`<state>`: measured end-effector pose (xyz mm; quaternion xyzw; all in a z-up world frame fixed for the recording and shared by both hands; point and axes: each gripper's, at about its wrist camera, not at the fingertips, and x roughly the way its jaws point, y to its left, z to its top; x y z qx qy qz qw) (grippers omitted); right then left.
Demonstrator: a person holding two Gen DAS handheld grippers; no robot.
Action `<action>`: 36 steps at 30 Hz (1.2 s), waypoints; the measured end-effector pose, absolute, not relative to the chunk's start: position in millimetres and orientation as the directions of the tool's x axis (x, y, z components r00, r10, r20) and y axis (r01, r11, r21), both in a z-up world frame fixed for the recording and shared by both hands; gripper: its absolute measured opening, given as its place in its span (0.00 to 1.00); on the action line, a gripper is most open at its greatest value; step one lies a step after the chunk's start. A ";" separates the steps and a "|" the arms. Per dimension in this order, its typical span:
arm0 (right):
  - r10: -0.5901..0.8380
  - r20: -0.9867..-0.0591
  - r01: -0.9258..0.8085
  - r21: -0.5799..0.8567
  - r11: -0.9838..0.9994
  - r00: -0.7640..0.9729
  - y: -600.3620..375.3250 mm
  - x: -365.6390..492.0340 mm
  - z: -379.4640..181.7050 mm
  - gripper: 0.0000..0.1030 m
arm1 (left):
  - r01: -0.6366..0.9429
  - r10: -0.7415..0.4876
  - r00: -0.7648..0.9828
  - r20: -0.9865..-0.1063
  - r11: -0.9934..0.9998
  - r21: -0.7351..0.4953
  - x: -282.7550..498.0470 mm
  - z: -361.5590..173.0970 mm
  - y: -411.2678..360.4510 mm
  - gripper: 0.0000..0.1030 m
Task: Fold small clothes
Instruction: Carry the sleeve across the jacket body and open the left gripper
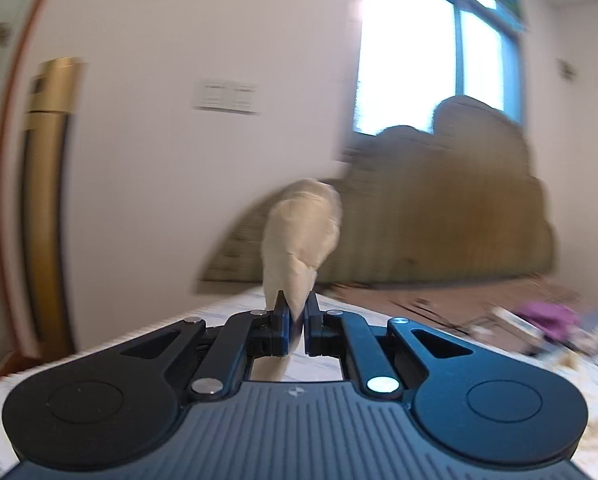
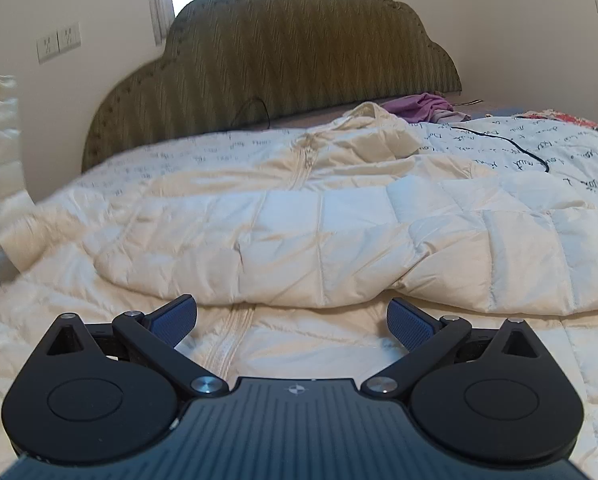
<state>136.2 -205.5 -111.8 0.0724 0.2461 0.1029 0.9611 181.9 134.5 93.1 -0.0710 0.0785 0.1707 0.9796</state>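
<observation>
Left gripper (image 1: 297,316) is pinching cream jacket (image 2: 319,232) fabric.
Right gripper (image 2: 291,320) is hovering spread, jacket lying at 12 o'clock.

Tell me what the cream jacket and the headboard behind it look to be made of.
Cream jacket: looks like thin, slightly shiny synthetic shell over soft filling; stitched quilted panels puff and crinkle. Headboard: seemingly upholstered in olive woven fabric, matte, with a zigzag pattern and stud-like dots along its scalloped edge.
</observation>
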 end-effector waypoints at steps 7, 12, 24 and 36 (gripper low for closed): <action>0.185 -0.367 -0.093 0.254 0.963 0.912 -227.8 128.0 -102.1 0.99 | -0.149 0.128 0.966 -0.225 0.985 -0.081 191.4 73.7 41.3 0.06; 0.038 -0.290 0.037 0.249 0.968 0.956 -244.8 119.1 -94.2 0.99 | -0.043 0.012 0.955 -0.296 0.994 -0.099 201.0 53.7 -15.2 0.06; -0.317 -0.162 0.355 0.380 0.854 0.935 -311.4 93.9 -91.7 1.00 | 0.153 -0.187 0.889 -0.418 0.982 -0.114 201.8 10.3 -130.0 0.06; -0.356 -0.207 0.412 0.466 0.783 0.911 -347.9 93.1 -104.2 1.00 | 0.374 -0.394 0.743 -0.541 0.915 -0.153 199.9 -10.1 -171.6 0.89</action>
